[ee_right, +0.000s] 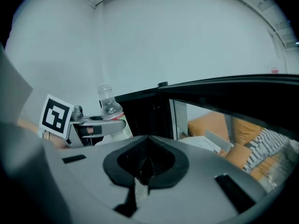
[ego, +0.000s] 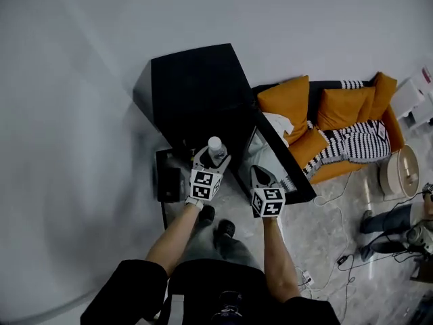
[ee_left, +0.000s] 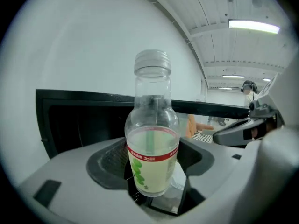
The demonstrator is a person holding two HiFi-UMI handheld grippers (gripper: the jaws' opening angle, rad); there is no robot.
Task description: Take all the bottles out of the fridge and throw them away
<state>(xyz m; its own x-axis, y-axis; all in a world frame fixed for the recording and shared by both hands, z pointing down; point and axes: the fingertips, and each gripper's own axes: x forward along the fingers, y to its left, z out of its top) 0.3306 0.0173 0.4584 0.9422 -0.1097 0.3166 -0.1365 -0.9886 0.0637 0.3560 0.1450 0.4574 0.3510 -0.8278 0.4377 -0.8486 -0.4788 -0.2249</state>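
Dim, even light; fisheye-warped edges

Upright bottle (ee_left: 152, 139) clamped in left gripper (ee_left: 154, 171)

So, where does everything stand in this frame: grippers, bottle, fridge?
left gripper: shut on the bottle, raised in front of the fridge
right gripper: shut, empty
bottle: upright, cap on, partly full of pale liquid
fridge: door open
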